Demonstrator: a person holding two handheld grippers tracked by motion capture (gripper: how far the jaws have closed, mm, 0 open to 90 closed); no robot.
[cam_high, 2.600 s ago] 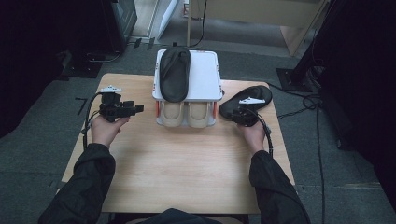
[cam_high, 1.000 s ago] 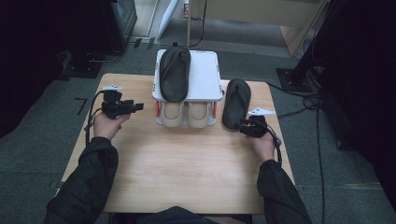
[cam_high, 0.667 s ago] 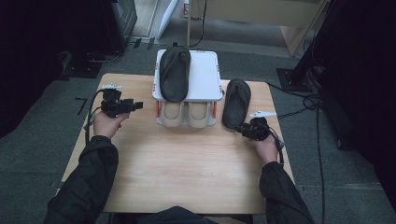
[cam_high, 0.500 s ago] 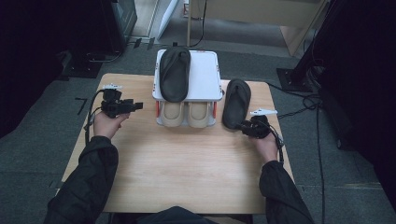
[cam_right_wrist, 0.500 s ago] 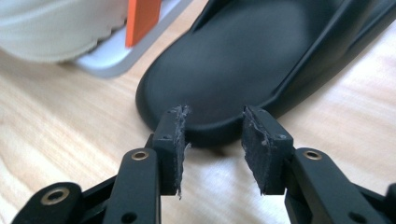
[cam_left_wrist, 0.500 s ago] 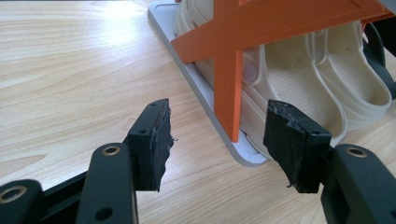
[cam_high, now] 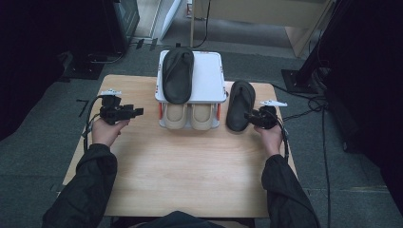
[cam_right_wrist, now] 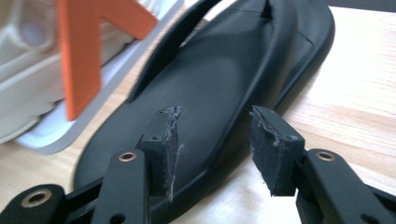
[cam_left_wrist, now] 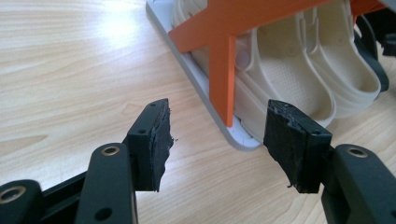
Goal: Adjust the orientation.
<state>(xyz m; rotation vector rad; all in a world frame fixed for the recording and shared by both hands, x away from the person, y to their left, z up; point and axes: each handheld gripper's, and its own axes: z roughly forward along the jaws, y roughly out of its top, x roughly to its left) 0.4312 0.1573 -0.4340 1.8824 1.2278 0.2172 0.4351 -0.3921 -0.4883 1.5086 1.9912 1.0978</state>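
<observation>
The black flip-flop [cam_high: 239, 105] lies flat on the counter [cam_high: 190, 171], sole down, just right of the white two-tier rack [cam_high: 209, 80], with its heel end toward the person. The right tool [cam_high: 252, 117] sits at that heel's outer edge; in the right gripper view its jaws stand apart, one above the footbed [cam_right_wrist: 219, 79] and one outside the rim, so they straddle the edge without pinching it. The left tool [cam_high: 135, 112] waits near the rack's left side, jaws also apart and holding nothing, pointed at the orange cross-brace [cam_left_wrist: 224, 60].

The sandal looks like light, soft foam or rubber, likely to bend and droop if lifted by one end (its twin [cam_high: 177, 73] already rests on the rack's top shelf, beside a bare stretch of white). A pinch across the thin side rim near the heel should hold, since the matte surface seems grippy rather than slick; taking it closer to the middle would probably cut the sag. The strap [cam_right_wrist: 187, 42] is another possible hold, though it would let the sole swing. The beige pair [cam_high: 189, 115] occupies the lower shelf.
</observation>
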